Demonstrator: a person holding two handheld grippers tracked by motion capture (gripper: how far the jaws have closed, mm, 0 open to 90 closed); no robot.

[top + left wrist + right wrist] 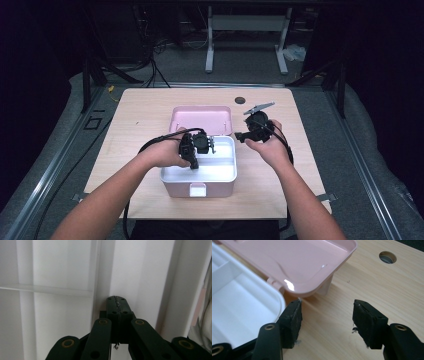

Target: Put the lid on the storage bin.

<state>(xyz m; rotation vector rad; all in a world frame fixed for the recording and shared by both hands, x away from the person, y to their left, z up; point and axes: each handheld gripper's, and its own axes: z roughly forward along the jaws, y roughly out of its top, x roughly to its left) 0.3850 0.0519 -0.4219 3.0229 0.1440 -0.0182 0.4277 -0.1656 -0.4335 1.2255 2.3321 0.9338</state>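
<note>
A pink box (pixel 198 187) with a white inner tray (pixel 220 167) stands open at the table's middle, its pink lid (pixel 201 119) laid back behind it. My left gripper (pixel 194 162) points down into the tray; its own view shows its jaws pressed together, shut on nothing, over the tray's white dividers (pixel 47 289). My right gripper (pixel 239 135) hovers at the box's right rear corner. Its own view shows it open (pixel 327 315) above bare wood, next to the tray's rim (pixel 280 300) and under the lid's corner (pixel 329 272).
The light wooden table (pixel 135 130) has a round cable hole (pixel 240 100) behind the right gripper, also visible as the hole (pixel 387 257) in the right gripper view. Cables trail from both grippers toward the front edge. Dark floor and a metal stand lie beyond the table.
</note>
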